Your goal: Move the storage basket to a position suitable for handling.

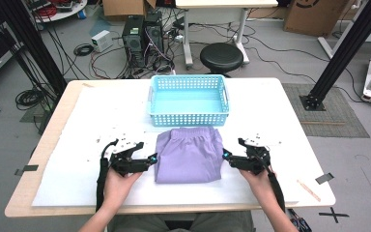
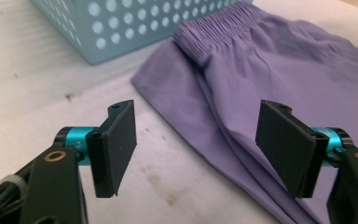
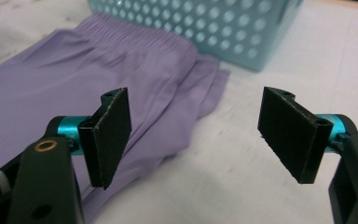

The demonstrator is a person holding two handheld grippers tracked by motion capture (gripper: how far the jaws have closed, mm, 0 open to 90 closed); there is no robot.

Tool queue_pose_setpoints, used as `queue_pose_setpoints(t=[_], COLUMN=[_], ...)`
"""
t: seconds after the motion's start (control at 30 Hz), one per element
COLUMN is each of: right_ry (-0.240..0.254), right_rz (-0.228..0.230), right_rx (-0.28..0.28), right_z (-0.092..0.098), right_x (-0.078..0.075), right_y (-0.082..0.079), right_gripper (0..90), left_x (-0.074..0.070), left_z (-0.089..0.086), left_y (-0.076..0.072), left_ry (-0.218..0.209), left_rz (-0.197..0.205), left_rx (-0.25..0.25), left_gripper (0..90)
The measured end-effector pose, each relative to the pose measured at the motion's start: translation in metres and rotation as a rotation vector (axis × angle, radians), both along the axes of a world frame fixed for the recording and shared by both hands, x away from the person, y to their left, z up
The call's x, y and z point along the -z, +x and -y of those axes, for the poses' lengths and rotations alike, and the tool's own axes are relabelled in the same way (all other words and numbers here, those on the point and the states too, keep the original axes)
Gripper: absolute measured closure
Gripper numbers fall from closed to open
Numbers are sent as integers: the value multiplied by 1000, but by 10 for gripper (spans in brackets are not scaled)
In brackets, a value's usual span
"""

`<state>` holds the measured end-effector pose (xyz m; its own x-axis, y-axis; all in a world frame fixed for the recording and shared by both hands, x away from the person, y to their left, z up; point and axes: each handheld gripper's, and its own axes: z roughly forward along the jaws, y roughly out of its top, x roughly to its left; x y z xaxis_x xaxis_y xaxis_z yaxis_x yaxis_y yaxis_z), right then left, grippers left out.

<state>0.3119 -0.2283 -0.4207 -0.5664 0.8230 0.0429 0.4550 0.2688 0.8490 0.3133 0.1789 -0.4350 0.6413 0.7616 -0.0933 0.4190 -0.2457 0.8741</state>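
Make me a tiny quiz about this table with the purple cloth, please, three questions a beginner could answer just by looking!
1. True or false: the purple shorts lie inside the blue basket.
2. Which is open: the left gripper, the right gripper, or both?
3. Fill in: the shorts' elastic waistband lies toward the ____.

Key:
1. False; they lie folded on the white table cover in front of the basket.
2. Both, holding nothing.
3. Basket.
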Motion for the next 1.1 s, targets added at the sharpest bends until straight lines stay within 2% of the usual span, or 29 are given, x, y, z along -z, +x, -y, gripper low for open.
queue_pose_setpoints(t=[0.1, 0.17, 0.2, 0.27, 0.33, 0.4, 0.43, 0.5, 0.57, 0.6, 0.63, 0.67, 0.7, 0.73, 0.77, 0.9, 0.93, 0.97, 1.0, 1.07, 1.1], right_ry=[-5, -4, -8, -16, -19, -11, -11, -21, -29, -45, -45, -53, -53, -65, -69, -70, -67, -67, -78, -83, -83], right_rz=[-11, -30, -43, -48, -69, -110, -110, -151, -164, -198, -198, -224, -224, -230, -240, -235, -241, -241, -233, -231, -231], right_rx=[1, 7, 11, 11, 8, 13, 13, 10, 8, 0, 0, -33, -33, -65, -75, -88, -95, -95, -104, -120, -120], right_z=[-7, -12, -14, -16, -20, -25, -25, -30, -32, -35, -35, -37, -37, -39, -40, -38, -36, -36, -34, -33, -33], right_x=[3, 5, 7, 8, 10, 13, 13, 16, 18, 22, 22, 24, 24, 26, 26, 27, 27, 27, 27, 27, 27], right_y=[-12, -17, -19, -21, -24, -26, -26, -27, -27, -25, -25, -24, -24, -23, -23, -23, -23, -23, -24, -24, -24], right_gripper=[264, 264, 264, 264, 264, 264, 264, 273, 276, 322, 322, 403, 403, 474, 492, 521, 574, 574, 636, 720, 720], left_x=[3, 3, 5, 7, 8, 10, 11, 14, 15, 16, 16, 16, 16, 17, 16, 16, 17, 17, 17, 17, 17], left_z=[5, 6, 7, 9, 11, 15, 17, 22, 24, 27, 27, 26, 27, 27, 27, 25, 24, 24, 25, 27, 27], left_y=[-13, -16, -22, -24, -29, -33, -34, -36, -37, -37, -37, -36, -36, -35, -35, -32, -30, -30, -28, -26, -26], left_ry=[13, 16, 22, 16, 14, 18, 26, 44, 51, 68, 68, 72, 67, 65, 64, 43, 44, 44, 35, 42, 42], left_rz=[-21, -31, -49, -61, -80, -93, -103, -126, -136, -144, -144, -150, -158, -162, -169, -185, -188, -188, -196, -195, -195], left_rx=[-9, -8, -9, -13, -10, -4, 0, 6, 11, 21, 21, 36, 44, 49, 57, 63, 78, 78, 101, 114, 114], left_gripper=[305, 314, 314, 315, 314, 314, 314, 332, 361, 392, 414, 453, 453, 487, 501, 554, 596, 623, 671, 712, 730])
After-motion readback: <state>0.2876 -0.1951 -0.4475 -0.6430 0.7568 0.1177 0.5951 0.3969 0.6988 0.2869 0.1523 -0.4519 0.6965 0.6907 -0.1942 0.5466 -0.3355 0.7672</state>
